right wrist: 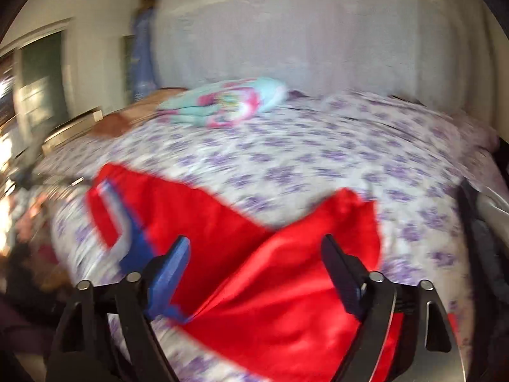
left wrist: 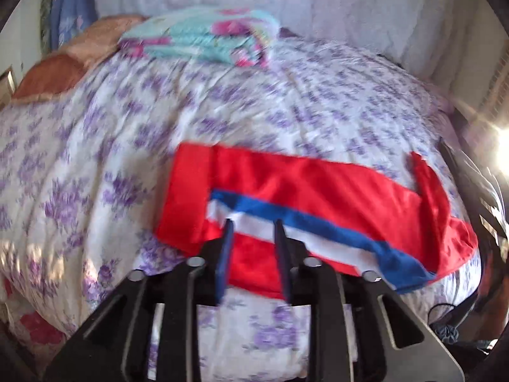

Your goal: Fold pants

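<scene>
Red pants point(left wrist: 318, 197) with blue and white side stripe lie flat near front edge of bed point(left wrist: 95, 159), waistband end toward left, part folded over at right. Left tongs point(left wrist: 253, 222) narrowly spread, fingers apart, hovering over striped part of pants; contact unclear. Right tongs point(right wrist: 254, 245) spread wide over red fabric point(right wrist: 270, 286), nothing pinched. Folded teal-and-pink blanket point(left wrist: 203, 38) at far side of bed, well apart from pants. Both views motion-blurred.

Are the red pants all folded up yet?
Not yet. The red pants lie long across the bed, one end flipped up.
</scene>
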Demonstrator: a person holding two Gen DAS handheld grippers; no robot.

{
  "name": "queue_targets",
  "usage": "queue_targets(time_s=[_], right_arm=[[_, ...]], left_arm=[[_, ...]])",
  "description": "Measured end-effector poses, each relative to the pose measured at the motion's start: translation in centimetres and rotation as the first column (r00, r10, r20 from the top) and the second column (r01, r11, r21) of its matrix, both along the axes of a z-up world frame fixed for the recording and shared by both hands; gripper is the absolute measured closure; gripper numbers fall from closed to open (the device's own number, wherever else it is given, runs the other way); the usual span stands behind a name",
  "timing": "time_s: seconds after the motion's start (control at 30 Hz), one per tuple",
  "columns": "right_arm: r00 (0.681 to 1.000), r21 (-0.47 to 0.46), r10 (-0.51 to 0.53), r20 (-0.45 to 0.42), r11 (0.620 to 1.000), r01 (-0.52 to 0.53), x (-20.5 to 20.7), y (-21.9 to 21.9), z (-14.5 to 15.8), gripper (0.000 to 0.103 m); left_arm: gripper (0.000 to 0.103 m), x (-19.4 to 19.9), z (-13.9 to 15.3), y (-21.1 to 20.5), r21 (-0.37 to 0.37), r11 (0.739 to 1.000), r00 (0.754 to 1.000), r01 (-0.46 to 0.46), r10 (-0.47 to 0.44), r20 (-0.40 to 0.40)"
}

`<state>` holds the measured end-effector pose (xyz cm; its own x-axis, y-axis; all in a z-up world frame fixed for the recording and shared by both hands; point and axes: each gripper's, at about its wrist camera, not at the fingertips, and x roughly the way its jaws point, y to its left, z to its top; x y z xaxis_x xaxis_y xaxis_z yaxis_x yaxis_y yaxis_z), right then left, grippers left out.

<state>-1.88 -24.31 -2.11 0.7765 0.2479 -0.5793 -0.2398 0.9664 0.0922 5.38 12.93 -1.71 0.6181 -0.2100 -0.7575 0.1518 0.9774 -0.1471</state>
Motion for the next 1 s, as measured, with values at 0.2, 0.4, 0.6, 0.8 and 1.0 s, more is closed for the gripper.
queue_targets(time_s=[0.2,0.4,0.6,0.8,1.0], right_arm=[[0.937,-0.141,-0.265,-0.23,0.961,0.237,10.0,1.1,-4.4,0.004],[0.926,-0.148,-0.319,-0.203,0.945,0.293,7.7,-0.2,-7.1,0.095],[0.871,0.166,-0.49,-0.021,0.858,0.486,-5.1,-7.1,-5.5,0.095],[0.81,0.171,-0.571,-0.133,0.792,0.586,-8.7,-8.3,-11.0,0.072],[0.838,-0.153,-0.537,0.093,0.824,0.545,-8.7,-5.0,-6.3,0.044]], left_arm=[[0.052,-0.5,-0.7,-8.7,0.056,0.983,0.984,0.174,-0.176,0.038],[0.053,2.2,-6.9,-8.4,0.025,0.987,0.982,0.158,-0.155,-0.109],[0.053,1.8,-6.8,-7.4,-0.03,0.984,0.979,0.176,-0.178,-0.104],[0.053,1.7,-6.8,-7.9,0.001,0.981,0.975,0.196,-0.195,-0.105],[0.053,1.5,-6.7,-7.8,0.003,0.98,0.975,0.197,-0.196,-0.106]])
